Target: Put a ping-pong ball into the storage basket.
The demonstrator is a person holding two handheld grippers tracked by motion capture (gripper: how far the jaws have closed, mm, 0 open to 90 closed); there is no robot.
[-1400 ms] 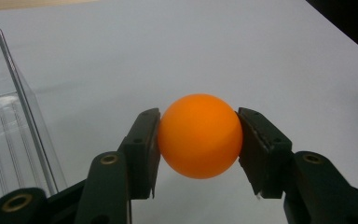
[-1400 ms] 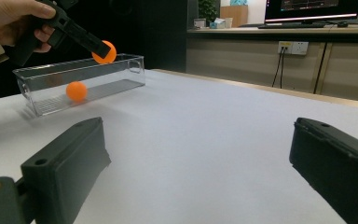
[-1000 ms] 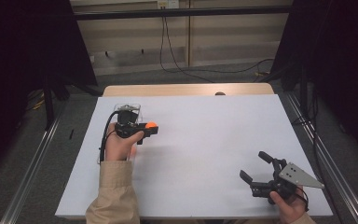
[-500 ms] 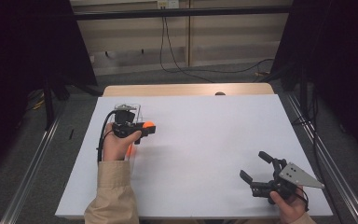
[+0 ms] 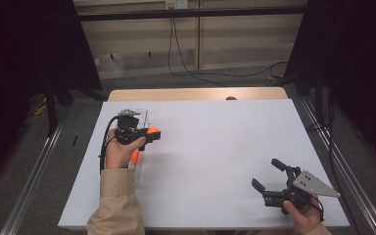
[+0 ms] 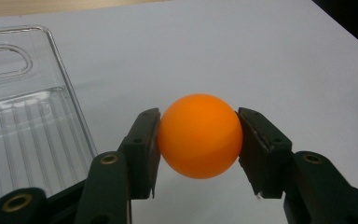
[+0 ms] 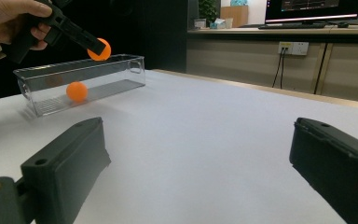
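Observation:
My left gripper (image 6: 199, 142) is shut on an orange ball (image 6: 199, 136), with a black pad pressed against each side of it. In the high view the held ball (image 5: 153, 132) hangs just right of a clear plastic box (image 5: 145, 114) at the table's left. In the right gripper view the held ball (image 7: 99, 49) is above the box's rim (image 7: 121, 59). A second orange ball (image 7: 76, 91) lies inside the box. My right gripper (image 5: 266, 173) rests near the table's front right corner, jaws wide apart with nothing between them (image 7: 200, 158).
The white tabletop (image 5: 215, 142) spreads between the two hands. A wooden strip (image 5: 196, 94) runs along its far edge. Cables (image 5: 186, 68) trail on the floor behind, and metal rails (image 5: 34, 171) flank the table.

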